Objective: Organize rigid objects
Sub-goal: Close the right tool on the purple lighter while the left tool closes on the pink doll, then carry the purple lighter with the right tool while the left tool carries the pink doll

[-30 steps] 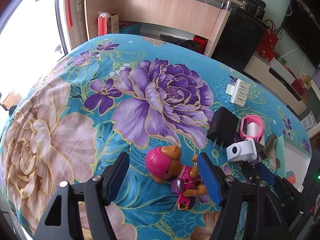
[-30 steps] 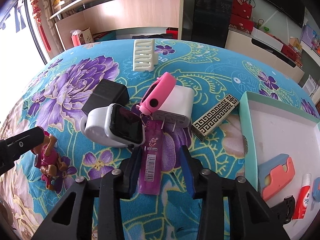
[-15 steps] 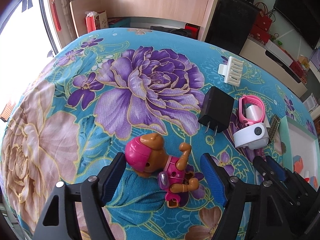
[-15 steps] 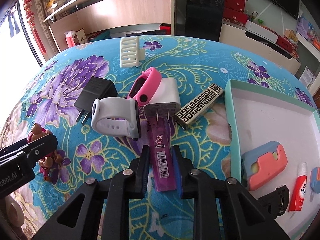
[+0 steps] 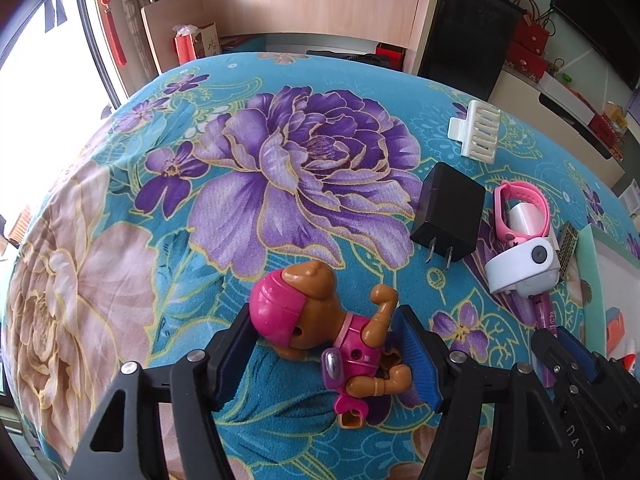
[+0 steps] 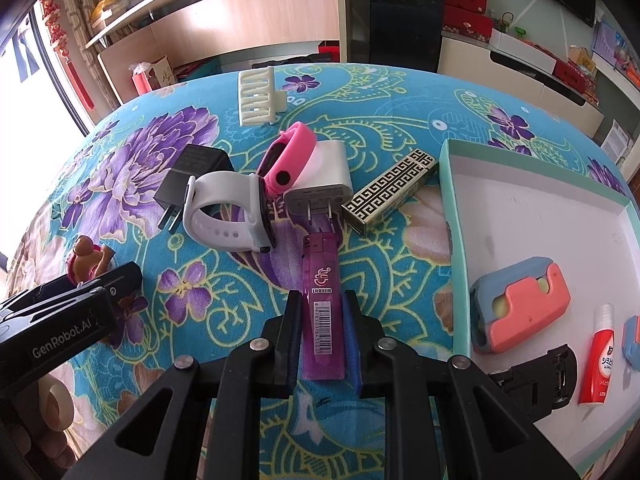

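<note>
A toy dog figure (image 5: 320,328) with a pink helmet lies on the floral cloth between the fingers of my left gripper (image 5: 326,354); the jaws are wide and stand on both sides of it, the right pad close to its paw. My right gripper (image 6: 322,328) is shut on a purple lighter (image 6: 322,304) that lies on the cloth. The toy also shows at the left of the right wrist view (image 6: 86,262). A teal-rimmed white tray (image 6: 454,248) stands to the right.
On the cloth lie a black charger (image 5: 448,214), white watch (image 6: 228,212), pink band (image 6: 286,158), white charger (image 6: 324,184), patterned box (image 6: 390,192) and cream hair clip (image 6: 258,96). The tray holds a coral-blue holder (image 6: 520,310), red tube (image 6: 598,356) and black clip (image 6: 536,380).
My left gripper has moved forward around the toy dog and narrowed a little. My right gripper has closed onto the purple lighter.
</note>
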`<state>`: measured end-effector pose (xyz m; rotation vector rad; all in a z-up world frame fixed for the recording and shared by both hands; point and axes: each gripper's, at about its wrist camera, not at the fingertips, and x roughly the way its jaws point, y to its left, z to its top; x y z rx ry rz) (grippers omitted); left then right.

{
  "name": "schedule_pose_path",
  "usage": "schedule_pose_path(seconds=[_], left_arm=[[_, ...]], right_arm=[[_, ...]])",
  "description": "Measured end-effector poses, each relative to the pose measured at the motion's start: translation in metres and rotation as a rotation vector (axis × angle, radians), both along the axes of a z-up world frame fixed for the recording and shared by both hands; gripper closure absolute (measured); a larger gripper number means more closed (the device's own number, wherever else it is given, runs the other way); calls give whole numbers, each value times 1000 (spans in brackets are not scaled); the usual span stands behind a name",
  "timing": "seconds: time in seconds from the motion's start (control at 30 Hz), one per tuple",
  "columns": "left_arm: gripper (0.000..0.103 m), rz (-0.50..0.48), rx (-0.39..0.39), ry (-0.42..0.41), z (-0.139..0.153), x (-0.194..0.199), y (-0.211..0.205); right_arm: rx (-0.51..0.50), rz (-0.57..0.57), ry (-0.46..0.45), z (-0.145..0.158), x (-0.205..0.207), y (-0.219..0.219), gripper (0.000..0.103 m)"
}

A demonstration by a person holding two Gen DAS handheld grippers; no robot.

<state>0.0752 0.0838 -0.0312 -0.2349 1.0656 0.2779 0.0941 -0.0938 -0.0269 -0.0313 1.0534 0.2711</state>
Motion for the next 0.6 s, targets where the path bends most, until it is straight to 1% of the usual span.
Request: schedule_pose_path(seconds=[0.17, 0.2, 0.33, 0.6], left_arm=[[33, -6, 2, -28, 9, -2, -2], [35, -7, 3, -36, 11, -3, -2], [35, -12, 4, -65, 21, -6, -3], [35, -19, 16, -130, 44, -14, -6]], right_arm=[[45, 2, 9, 3, 1, -3, 83], [49, 1, 3, 6, 0, -4, 83], [72, -5, -22, 16, -2, -8, 83], [90, -38, -57, 29, -2, -20, 83]])
